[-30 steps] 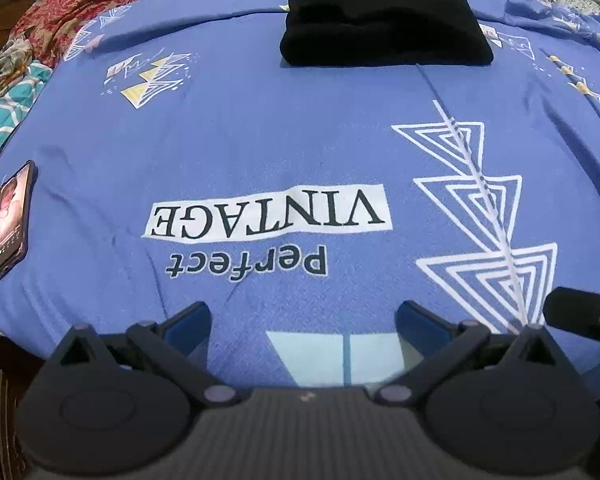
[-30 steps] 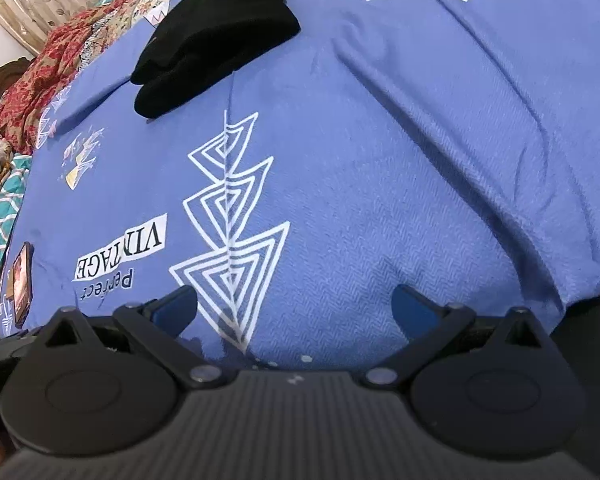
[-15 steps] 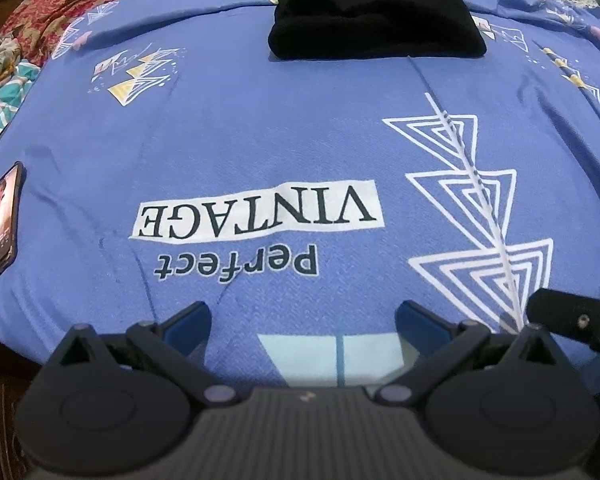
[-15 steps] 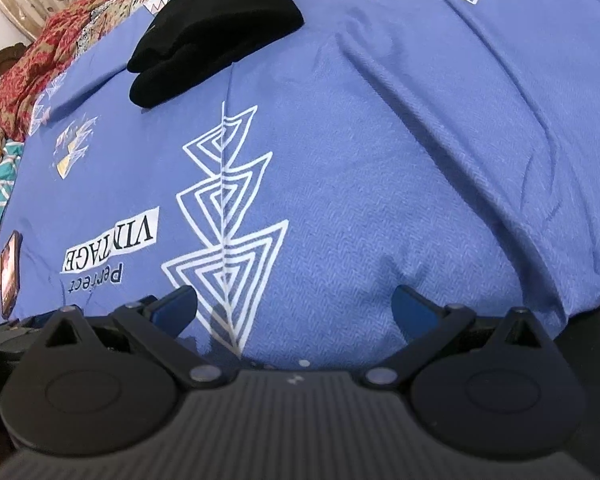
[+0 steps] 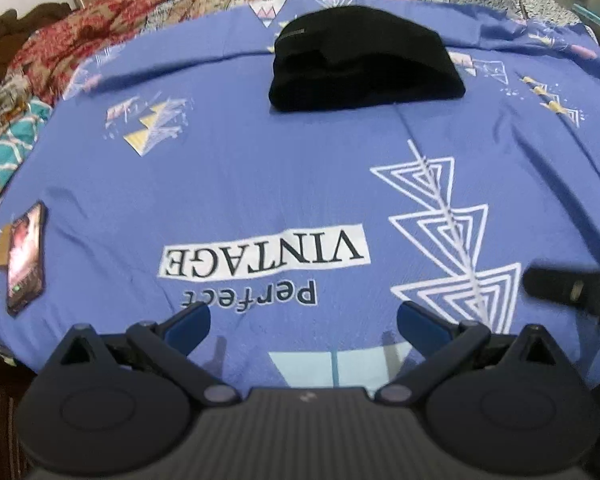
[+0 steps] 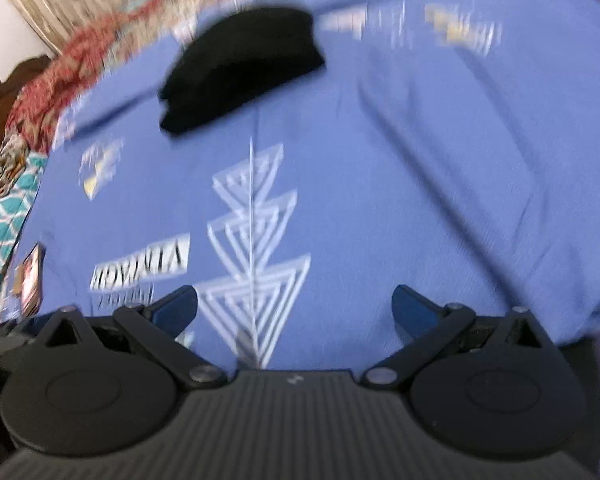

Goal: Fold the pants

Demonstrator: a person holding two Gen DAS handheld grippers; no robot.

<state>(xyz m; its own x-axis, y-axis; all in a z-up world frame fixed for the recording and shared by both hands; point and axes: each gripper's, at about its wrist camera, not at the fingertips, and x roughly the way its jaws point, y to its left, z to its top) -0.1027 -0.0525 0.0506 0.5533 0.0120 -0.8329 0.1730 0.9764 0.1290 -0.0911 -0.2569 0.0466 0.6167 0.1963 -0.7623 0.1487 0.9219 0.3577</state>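
Presently both of my tools hang above the near edge of the bed, and neither grips anything. My left gripper has its jaws spread wide with only the blue bedsheet showing between them; my right gripper stands likewise parted and empty, though its view is smeared by motion blur.

Item under inspection: the black pants, lying as a compact bundle at the far side of the sheet, well apart from both sets of fingers. From my left gripper the pants lie straight ahead and slightly right; from my right they lie ahead and off to the left. The bundle's long axis runs crosswise to my left gripper's line of reach, and in the right view it slants from near-left to far-right. I judge the two tools about equally distant; nothing in either view settles which is nearer. My left faces the bundle squarely, so I judge it better placed to lead.

Layers already stack along the bundle's near edge, so the folding appears largely done; I cannot confirm it is complete.

Noted besides: a phone lies at the sheet's left margin, clear of any path toward the pants.
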